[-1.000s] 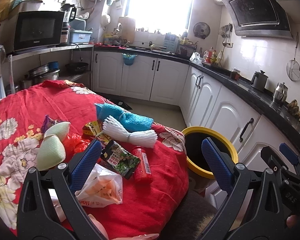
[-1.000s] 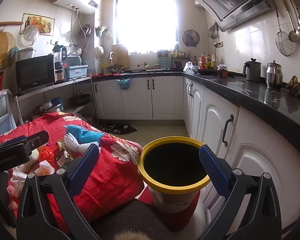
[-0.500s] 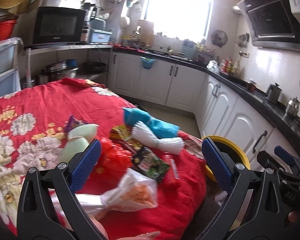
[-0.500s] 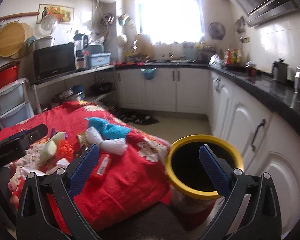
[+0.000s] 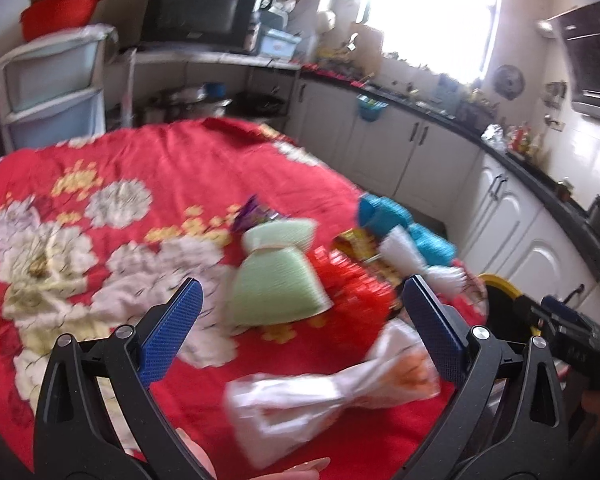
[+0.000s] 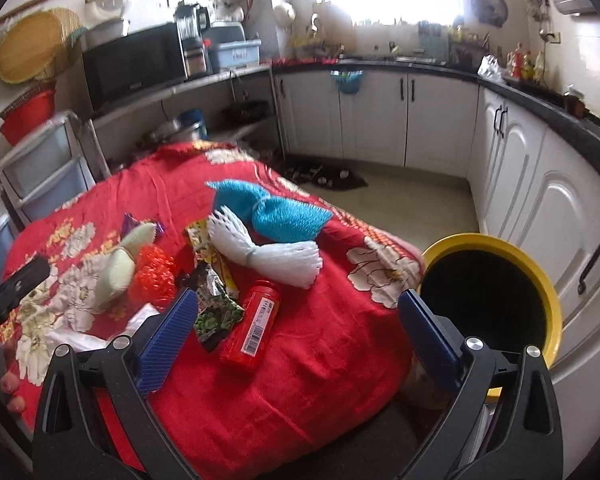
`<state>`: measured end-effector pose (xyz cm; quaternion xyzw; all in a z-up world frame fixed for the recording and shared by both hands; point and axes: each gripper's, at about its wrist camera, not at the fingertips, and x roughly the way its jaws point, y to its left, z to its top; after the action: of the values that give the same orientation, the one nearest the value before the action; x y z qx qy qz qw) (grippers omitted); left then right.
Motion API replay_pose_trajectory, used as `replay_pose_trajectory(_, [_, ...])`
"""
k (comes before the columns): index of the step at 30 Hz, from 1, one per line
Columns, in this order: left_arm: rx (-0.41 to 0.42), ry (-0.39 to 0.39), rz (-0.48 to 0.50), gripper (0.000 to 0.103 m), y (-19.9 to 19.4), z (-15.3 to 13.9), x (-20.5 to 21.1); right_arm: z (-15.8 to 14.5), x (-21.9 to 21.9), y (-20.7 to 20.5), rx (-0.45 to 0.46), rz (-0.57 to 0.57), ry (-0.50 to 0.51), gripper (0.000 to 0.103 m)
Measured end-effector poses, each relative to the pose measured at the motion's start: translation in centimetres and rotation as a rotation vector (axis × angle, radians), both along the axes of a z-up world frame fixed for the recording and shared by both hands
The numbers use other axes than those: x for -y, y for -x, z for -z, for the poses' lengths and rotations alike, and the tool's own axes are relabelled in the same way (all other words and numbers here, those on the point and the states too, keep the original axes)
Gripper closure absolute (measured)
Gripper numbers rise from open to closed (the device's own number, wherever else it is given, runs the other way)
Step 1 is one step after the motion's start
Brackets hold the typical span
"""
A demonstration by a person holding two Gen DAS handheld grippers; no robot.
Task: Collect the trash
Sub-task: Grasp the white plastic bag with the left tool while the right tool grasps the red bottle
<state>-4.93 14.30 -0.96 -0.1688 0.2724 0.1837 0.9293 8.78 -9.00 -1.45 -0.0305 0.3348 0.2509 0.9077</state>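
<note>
Trash lies on a red flowered cloth (image 6: 300,360): a red tube with a barcode (image 6: 254,326), a dark snack packet (image 6: 214,312), a yellow wrapper (image 6: 204,248), red mesh (image 6: 154,276), and green (image 5: 278,284), white (image 6: 276,256) and blue (image 6: 276,216) foam nets. A clear plastic bag (image 5: 320,396) lies just ahead of my left gripper (image 5: 300,328), which is open and empty above the cloth. My right gripper (image 6: 300,328) is open and empty, just before the red tube. A yellow-rimmed bin (image 6: 496,264) stands to the right of the table.
White cabinets (image 6: 540,200) under a black counter run along the right and back. A microwave (image 6: 132,64) sits on a shelf at the back left, with plastic drawers (image 5: 52,88) beside it. A dark mat (image 6: 328,176) lies on the floor.
Both grippers have swung left, away from the bin and over the table. The left one now hangs above the plastic bag and green net. Both stay open.
</note>
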Motion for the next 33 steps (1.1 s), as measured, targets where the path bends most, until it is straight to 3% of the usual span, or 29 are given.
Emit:
replay_pose_trajectory(4, [-0.062, 0.088, -0.018, 0.011, 0.3, 2.0, -1.9, 1.5, -1.5, -2.0, -0.055, -0.004, 0.028, 0.009])
replay_pose_trajectory(6, [-0.092, 0.135, -0.009, 0.011, 0.5, 3.1, -2.5, 2.5, -2.1, -3.1, -0.101, -0.009, 0.034, 0.02])
replay_pose_trajectory(10, [-0.13, 0.191, 0.04, 0.011, 0.6, 4.7, -2.7, 4.3, -3.0, -4.5, -0.178, -0.013, 0.048, 0.03])
replay_pose_trajectory(13, [-0.154, 0.285, 0.099, 0.011, 0.3, 6.2, -2.7, 5.5, -3.7, -5.2, -0.231, -0.029, 0.056, 0.036])
replay_pose_trajectory(15, [-0.17, 0.29, 0.137, 0.011, 0.1, 6.9, -2.2, 6.3, -4.1, -5.7, -0.27, -0.036, 0.053, 0.045])
replay_pose_trajectory(19, [-0.175, 0.313, 0.192, 0.011, -0.2, 7.7, -1.5, 7.8, -4.8, -6.5, -0.358, -0.067, 0.007, 0.047])
replay_pose_trajectory(20, [-0.174, 0.323, 0.206, 0.014, -0.2, 7.9, -1.4, 7.9, -5.1, -6.6, -0.373, -0.075, 0.004, 0.048])
replay_pose_trajectory(22, [-0.181, 0.328, 0.214, 0.031, -0.2, 8.2, -1.4, 8.4, -5.6, -6.4, -0.398, -0.09, 0.002, 0.049])
replay_pose_trajectory(25, [-0.179, 0.339, 0.224, 0.039, -0.4, 8.3, -1.4, 8.3, -6.0, -6.2, -0.397, -0.099, 0.007, 0.053])
replay_pose_trajectory(30, [-0.17, 0.381, 0.251, 0.057, -0.1, 8.3, -2.0, 8.0, -5.5, -5.9, -0.407, -0.109, -0.024, 0.071])
replay_pose_trajectory(33, [-0.166, 0.393, 0.274, 0.068, 0.2, 8.1, -2.2, 7.8, -5.0, -5.9, -0.409, -0.111, -0.044, 0.074])
